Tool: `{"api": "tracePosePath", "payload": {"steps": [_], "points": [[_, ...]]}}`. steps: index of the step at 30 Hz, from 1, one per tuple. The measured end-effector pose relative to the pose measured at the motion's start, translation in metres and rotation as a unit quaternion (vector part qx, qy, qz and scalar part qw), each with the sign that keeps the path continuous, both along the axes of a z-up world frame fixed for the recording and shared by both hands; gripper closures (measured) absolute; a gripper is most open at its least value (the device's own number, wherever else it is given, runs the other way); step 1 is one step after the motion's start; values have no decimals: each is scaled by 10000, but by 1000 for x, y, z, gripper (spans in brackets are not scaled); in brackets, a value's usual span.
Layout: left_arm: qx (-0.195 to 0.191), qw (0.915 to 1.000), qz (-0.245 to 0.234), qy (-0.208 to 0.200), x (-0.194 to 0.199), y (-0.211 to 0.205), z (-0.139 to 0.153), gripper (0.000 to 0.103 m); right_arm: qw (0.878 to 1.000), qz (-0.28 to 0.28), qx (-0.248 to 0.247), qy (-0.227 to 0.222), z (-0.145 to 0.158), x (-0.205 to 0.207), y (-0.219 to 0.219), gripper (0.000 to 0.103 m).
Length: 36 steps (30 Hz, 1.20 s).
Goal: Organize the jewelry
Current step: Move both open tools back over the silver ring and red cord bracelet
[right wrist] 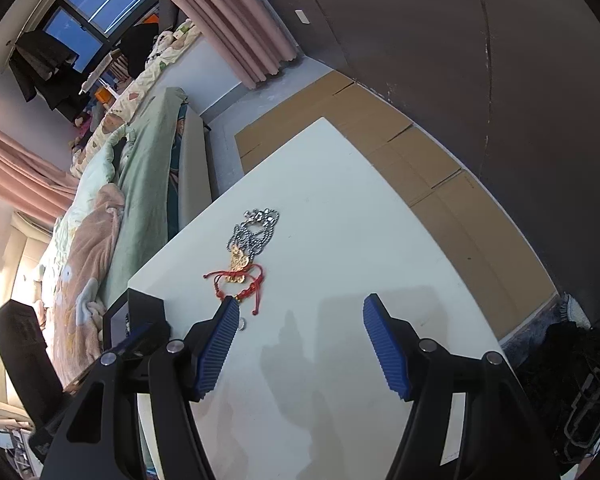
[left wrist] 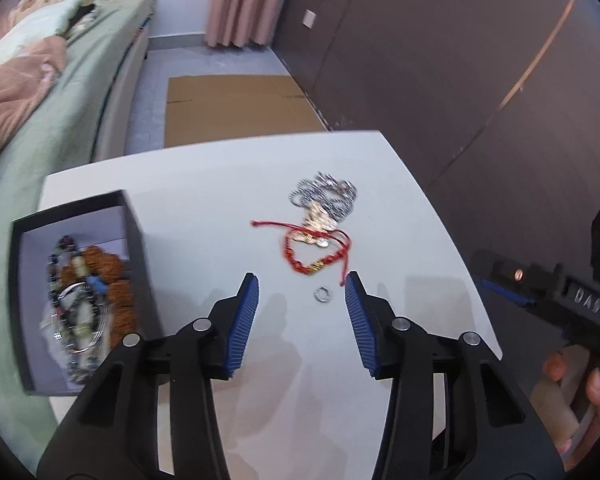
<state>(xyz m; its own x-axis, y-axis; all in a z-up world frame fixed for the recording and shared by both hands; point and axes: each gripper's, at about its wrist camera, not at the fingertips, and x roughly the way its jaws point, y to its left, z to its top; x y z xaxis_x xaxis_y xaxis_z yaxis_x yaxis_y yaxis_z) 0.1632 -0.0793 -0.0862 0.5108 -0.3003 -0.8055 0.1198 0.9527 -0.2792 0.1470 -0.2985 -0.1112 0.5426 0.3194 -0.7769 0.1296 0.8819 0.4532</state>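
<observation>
Both grippers hang over a white table [left wrist: 204, 184] with their blue-padded fingers spread and nothing between them: the left gripper [left wrist: 302, 280] over the near middle, the right gripper [right wrist: 296, 304] over bare tabletop.

Using the small silver ring [left wrist: 322, 294] as landmark: to its left, at the table's left edge, sits a black box [left wrist: 134, 232] with a pale lining, holding a jumble of bead strings and thin silver bangles. Nothing lies between the box and the ring. The ring itself lies flat on the table just ahead of the left gripper's tips, nearer the right finger. Just beyond the ring is a red cord bracelet [left wrist: 314, 250] with a gold charm, one loose cord end reaching down close to the right fingertip. Touching the bracelet's far side is a gold piece, and past that a heap of silver chain [left wrist: 326, 194]. Far right of the ring, the other gripper's black body shows at the table's edge.

From the right wrist view, the ring [right wrist: 242, 323] peeks out beside the left finger, with the bracelet [right wrist: 240, 280] and chain [right wrist: 256, 226] beyond it.

Left of the table stands a bed with green and pink covers; beyond it, flattened cardboard on the floor, pink curtains, a dark wall.
</observation>
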Motion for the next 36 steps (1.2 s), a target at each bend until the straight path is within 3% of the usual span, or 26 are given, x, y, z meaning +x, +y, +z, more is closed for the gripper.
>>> {"api": "tracePosePath", "payload": {"steps": [6,14,18,21,24,36], "points": [[319,9989,-326,67,5,-29,-18,57,10000,-42,-3,43,0,10,-6,39],[724,9966,-396,86,10,-49,-34,57,9996,-94,-266,95,0,15,-11,39],[735,9963,-381,242,14,-55,-43,69,9995,-109,-283,78,1,17,-15,39],[1046,9938,-353,139,10,-62,-46,74,9995,-109,-275,70,2,18,-15,39],[1367,9903,-250,44,9,-66,-47,89,9995,-57,-289,82,1,19,-12,39],[735,9973,-41,-39,14,-29,-27,90,9981,370,-463,167,-11,31,20,43]]}}
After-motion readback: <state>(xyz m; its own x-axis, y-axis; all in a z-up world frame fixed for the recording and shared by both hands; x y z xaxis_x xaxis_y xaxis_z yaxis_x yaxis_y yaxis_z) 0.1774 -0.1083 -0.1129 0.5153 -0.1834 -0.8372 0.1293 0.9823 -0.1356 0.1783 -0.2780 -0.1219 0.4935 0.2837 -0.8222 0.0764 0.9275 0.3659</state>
